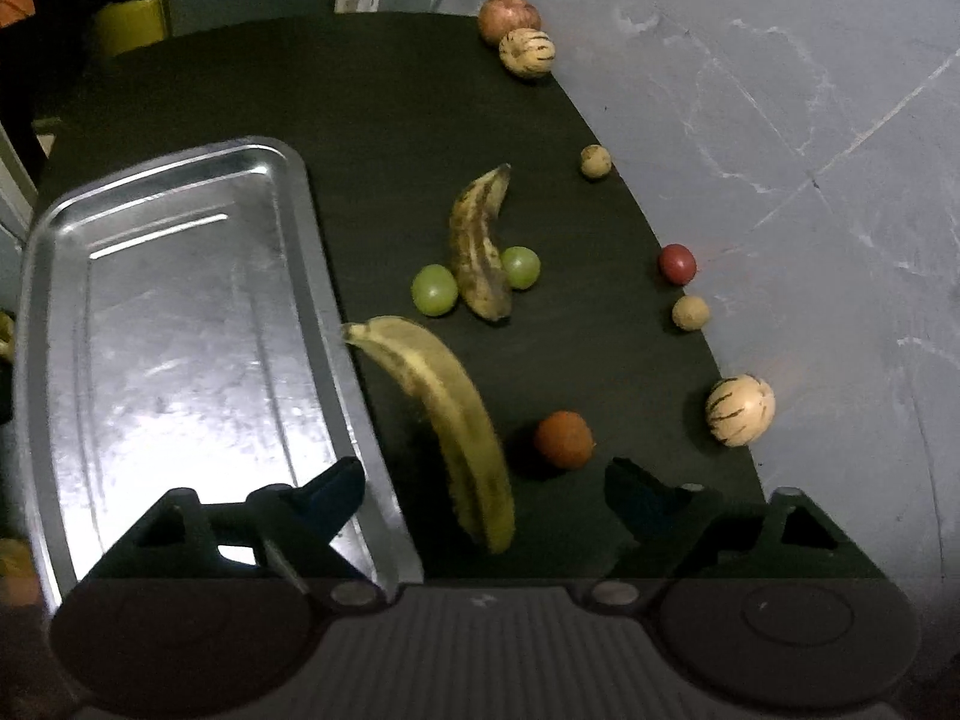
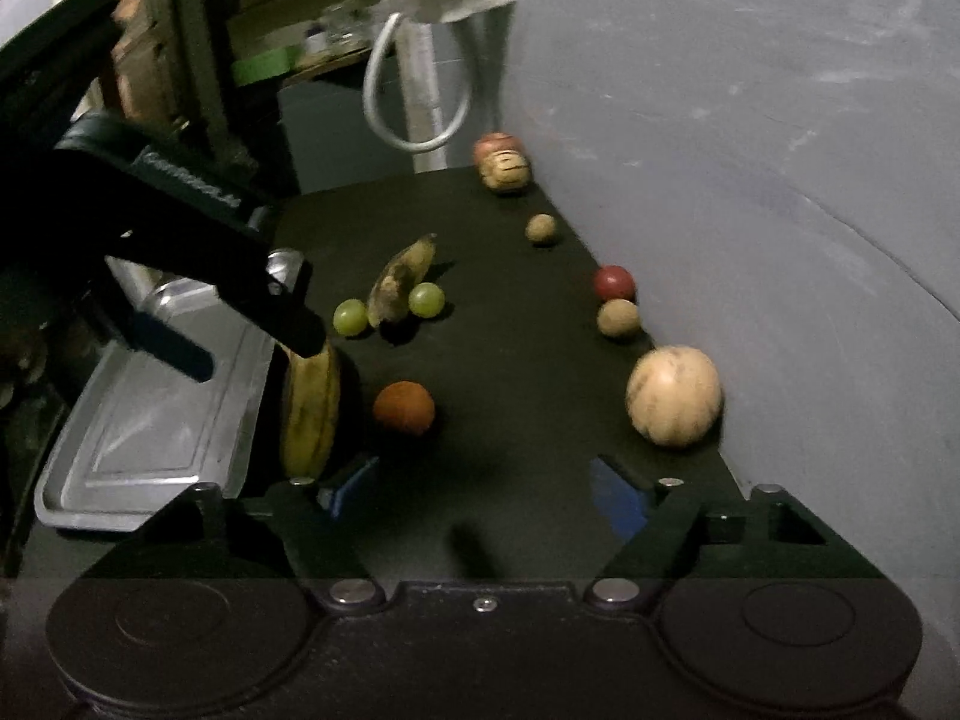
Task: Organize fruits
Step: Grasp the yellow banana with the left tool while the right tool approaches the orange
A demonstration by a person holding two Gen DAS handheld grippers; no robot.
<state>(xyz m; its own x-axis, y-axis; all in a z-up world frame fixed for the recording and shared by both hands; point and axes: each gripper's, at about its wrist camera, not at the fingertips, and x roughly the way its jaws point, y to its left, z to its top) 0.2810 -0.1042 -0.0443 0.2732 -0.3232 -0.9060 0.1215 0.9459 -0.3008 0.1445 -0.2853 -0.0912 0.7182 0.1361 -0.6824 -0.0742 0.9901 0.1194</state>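
Note:
A yellow banana [image 1: 447,420] lies on the black table beside an empty metal tray [image 1: 174,354]. My left gripper [image 1: 483,483] is open and hovers over the banana's near end, one finger above the tray rim. A spotted banana [image 1: 480,243] lies between two green grapes [image 1: 433,290]. An orange fruit [image 1: 564,439] sits by the yellow banana. My right gripper [image 2: 483,483] is open and empty, low over the table, near the orange fruit [image 2: 404,407] and a striped melon [image 2: 673,394]. The left gripper [image 2: 252,330] shows over the tray [image 2: 150,438].
Along the table's right edge by the grey wall lie a striped melon [image 1: 740,410], two small tan fruits [image 1: 690,312], a red fruit [image 1: 677,263], another striped melon [image 1: 527,52] and an apple [image 1: 509,17]. A white cable loop [image 2: 414,90] hangs behind the table.

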